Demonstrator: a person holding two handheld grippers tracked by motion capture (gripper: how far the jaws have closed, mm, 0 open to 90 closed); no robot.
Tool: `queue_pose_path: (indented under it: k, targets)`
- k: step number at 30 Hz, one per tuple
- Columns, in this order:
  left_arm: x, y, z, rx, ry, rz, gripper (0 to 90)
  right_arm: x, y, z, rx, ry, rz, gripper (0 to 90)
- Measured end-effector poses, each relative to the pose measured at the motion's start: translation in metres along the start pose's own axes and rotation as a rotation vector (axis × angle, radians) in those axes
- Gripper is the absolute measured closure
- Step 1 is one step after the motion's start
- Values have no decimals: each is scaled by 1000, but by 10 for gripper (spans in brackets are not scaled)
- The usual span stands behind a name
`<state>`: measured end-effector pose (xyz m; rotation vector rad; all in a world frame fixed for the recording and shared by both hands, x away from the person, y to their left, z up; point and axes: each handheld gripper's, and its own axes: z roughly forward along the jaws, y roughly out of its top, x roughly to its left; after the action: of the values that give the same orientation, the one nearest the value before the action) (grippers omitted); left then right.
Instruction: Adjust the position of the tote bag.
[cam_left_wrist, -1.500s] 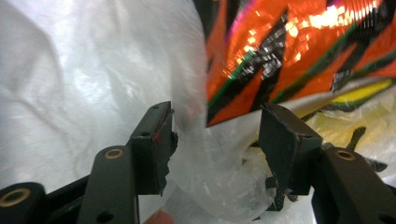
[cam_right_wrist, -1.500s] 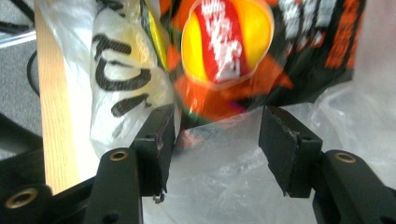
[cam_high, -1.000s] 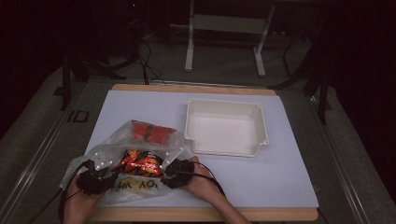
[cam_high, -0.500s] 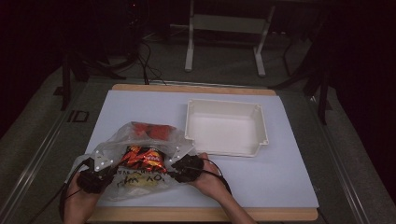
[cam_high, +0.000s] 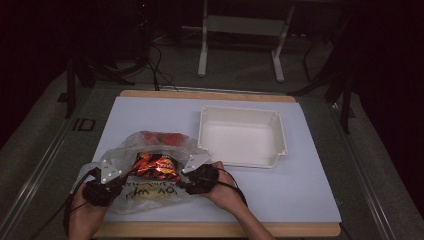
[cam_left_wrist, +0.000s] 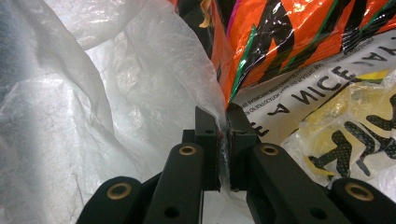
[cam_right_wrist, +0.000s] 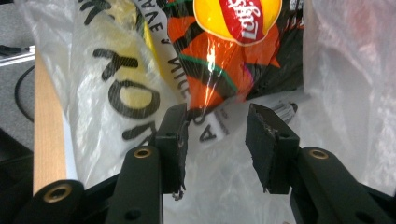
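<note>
While the left claw (cam_left_wrist: 223, 140) pinches the plastic bag (cam_left_wrist: 116, 102), the right claw (cam_right_wrist: 215, 144) gapes empty.

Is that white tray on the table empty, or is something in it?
Empty. The high view shows the white tray with a bare floor; the orange chip bag lies apart from it, inside the plastic bag.

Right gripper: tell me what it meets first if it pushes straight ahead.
Probably the orange chip bag inside the clear plastic bag. The right gripper is open, its jaws aimed at the chip bag's lower edge, though plastic film may lie before it.
</note>
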<state>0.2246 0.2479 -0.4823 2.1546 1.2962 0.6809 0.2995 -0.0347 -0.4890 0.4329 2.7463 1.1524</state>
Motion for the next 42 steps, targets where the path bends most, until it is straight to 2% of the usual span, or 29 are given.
queue_pose_path:
  k: [2, 3, 7, 9, 12, 15, 17, 19, 22, 26, 32, 37, 42]
  targets:
    - [1, -1, 0, 5, 1, -1, 865, 1, 2, 1, -8, 4, -1, 660]
    - [1, -1, 1, 6, 4, -3, 865, 1, 3, 1, -10, 12, 1, 660]
    - [3, -2, 1, 3, 1, -17, 861, 3, 5, 0, -32, 16, -19, 573]
    - [2, -1, 1, 2, -8, -15, 858, 4, 7, 0, -28, 5, -22, 585]
    - [0, -1, 2, 4, -6, -6, 840, 3, 9, 1, -23, 3, -15, 772]
    - [3, -2, 0, 5, -16, -11, 754, 3, 11, -1, -31, -3, -15, 873]
    - [5, -3, -1, 10, -18, -15, 684, 2, 11, -2, -40, -11, -15, 887]
    - [7, -5, -1, 17, 3, -14, 612, 1, 11, -3, -49, -18, -18, 893]
    - [11, -8, -2, 31, 19, -23, 575, -1, 10, -7, -59, -29, -15, 895]
    - [16, -10, -6, 24, 48, -55, 521, -4, 10, -11, -75, -33, -1, 896]
    - [18, -8, -16, -29, 38, -70, 453, -5, 11, -14, -81, -34, -1, 896]
    - [15, -6, -25, -87, 19, -36, 435, -8, 11, -16, -93, -36, 13, 897]
    - [12, -4, -30, -133, -24, -16, 429, -9, 12, -17, -93, -41, 10, 898]
